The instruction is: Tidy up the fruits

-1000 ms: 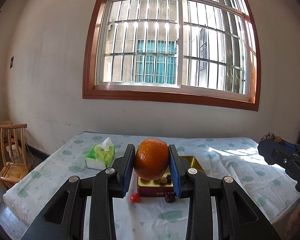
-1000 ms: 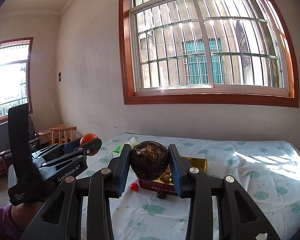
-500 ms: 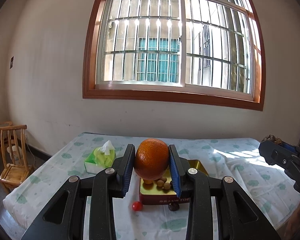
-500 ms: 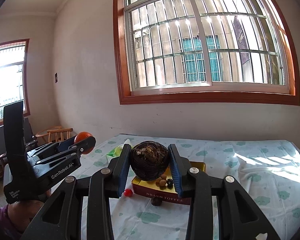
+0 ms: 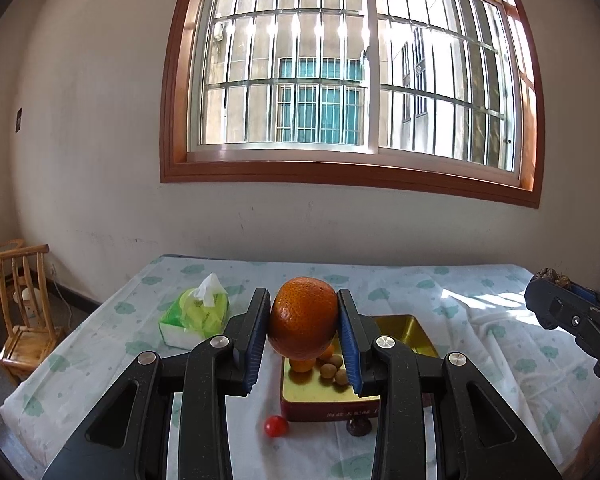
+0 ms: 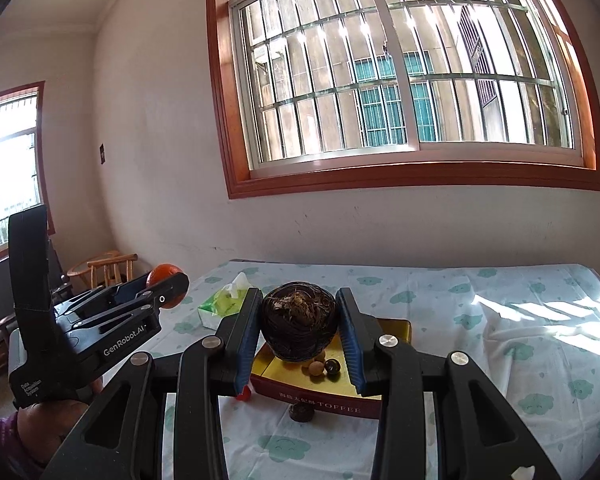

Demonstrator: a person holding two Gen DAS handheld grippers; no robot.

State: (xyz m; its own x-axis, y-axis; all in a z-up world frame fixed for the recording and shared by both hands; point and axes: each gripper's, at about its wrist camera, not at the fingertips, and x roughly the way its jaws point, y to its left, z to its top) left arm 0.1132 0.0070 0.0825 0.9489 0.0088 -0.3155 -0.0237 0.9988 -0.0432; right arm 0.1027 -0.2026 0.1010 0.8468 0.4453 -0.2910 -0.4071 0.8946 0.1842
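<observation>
Left gripper (image 5: 303, 328), centre of the left wrist view: its blue pads pinch an orange (image 5: 303, 324) from either side, the fruit clear of the table. Right gripper (image 6: 299, 326), centre of the right wrist view: its pads likewise pinch a dark, fibrous round fruit (image 6: 299, 322), not further identifiable.

The destination, judged from the task, is the gold-lined toffee tin (image 5: 410, 330), which lies directly beyond and below both held fruits, in the lower centre of each frame. Its long axis runs away from the cameras toward the window wall (image 5: 100, 120). Several small brown fruits (image 5: 327, 370) already sit at the near end of the tin, with a small orange one among them; the far end appears bare.

Outside the tin, on the patterned cloth: a red cherry tomato (image 5: 276, 426) at lower centre-left and a dark small fruit (image 5: 359, 427) touching or just beside the tin's front wall. A green tissue pack (image 5: 194, 316) stands well apart at the left.

Neither gripper is clearly nearer: the tin lies straight ahead of each. In the right wrist view the left gripper (image 6: 171, 289) appears at the left edge, level with the tin's far end. The coming move probably calls for a forward, downward advance before either fruit is let go.
</observation>
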